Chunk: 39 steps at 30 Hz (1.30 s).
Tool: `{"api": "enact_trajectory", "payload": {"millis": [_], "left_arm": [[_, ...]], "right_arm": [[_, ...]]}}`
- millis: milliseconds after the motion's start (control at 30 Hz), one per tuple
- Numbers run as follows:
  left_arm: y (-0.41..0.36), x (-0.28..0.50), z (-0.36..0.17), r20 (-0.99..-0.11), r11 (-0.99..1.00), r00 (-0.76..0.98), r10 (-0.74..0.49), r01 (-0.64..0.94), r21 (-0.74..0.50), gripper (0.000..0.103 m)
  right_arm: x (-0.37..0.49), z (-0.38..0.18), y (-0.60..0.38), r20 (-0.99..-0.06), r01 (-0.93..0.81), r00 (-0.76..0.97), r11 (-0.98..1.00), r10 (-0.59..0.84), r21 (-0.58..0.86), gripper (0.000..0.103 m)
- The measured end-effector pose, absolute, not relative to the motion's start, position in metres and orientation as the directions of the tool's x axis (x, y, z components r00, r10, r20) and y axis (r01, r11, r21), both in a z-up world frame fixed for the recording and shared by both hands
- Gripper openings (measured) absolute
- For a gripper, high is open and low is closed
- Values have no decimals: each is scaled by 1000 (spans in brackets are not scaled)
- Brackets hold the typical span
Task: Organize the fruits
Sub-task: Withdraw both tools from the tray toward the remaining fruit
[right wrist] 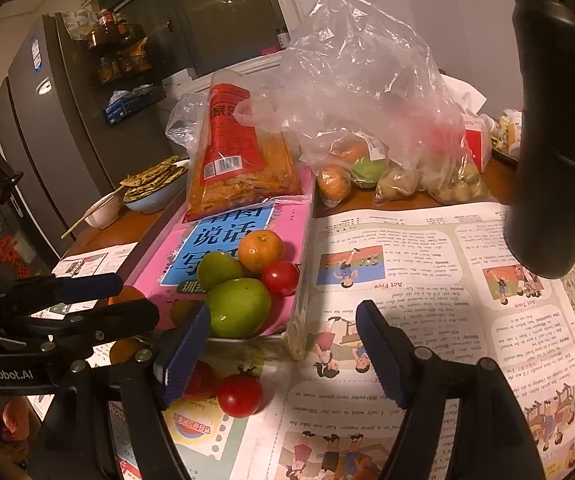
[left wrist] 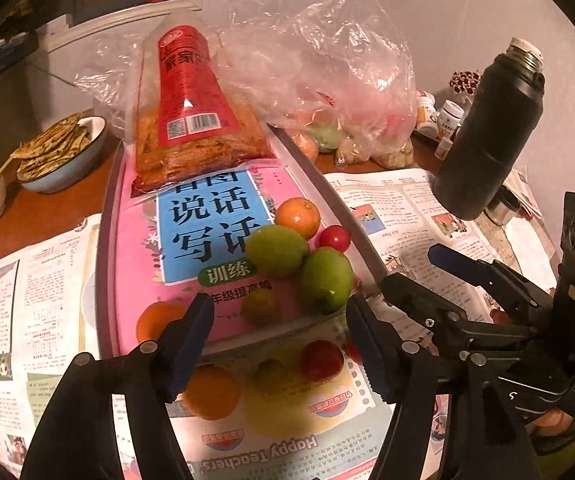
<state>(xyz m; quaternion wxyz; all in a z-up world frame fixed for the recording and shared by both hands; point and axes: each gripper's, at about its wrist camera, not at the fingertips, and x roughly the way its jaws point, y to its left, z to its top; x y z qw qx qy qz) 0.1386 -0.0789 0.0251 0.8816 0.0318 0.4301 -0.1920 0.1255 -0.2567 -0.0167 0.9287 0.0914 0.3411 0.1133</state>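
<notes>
Fruits lie in a clear tray [right wrist: 299, 320] past my jaws: two green ones [right wrist: 238, 307], an orange [right wrist: 260, 250], a red tomato [right wrist: 280, 278]. Another tomato [right wrist: 240, 395] sits before the tray edge. Both my left gripper [left wrist: 279, 344] and right gripper [right wrist: 283, 356] stand half open, empty, tilted down. A black bottle [left wrist: 487, 136] stands right.

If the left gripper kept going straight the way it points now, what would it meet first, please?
Probably the tray's clear front wall, with the nearer green fruit just behind it; the left gripper stands open, and depth is uncertain.
</notes>
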Motion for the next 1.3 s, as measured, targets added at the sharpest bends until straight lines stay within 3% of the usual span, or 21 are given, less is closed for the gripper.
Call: {"api": "enact_trajectory", "payload": {"millis": [1033, 1167, 1300], "left_arm": [[-19, 122, 54, -731, 967, 644, -225, 237, -89, 73], [-19, 119, 53, -732, 970, 646, -217, 228, -86, 77], [-23, 114, 48, -745, 969, 634, -208, 237, -69, 77]], "right_arm": [[105, 10, -246, -554, -201, 777, 952, 298, 231, 79], [102, 12, -240, -549, -217, 779, 951, 304, 219, 91], [98, 13, -235, -550, -231, 776, 951, 309, 208, 91]]}}
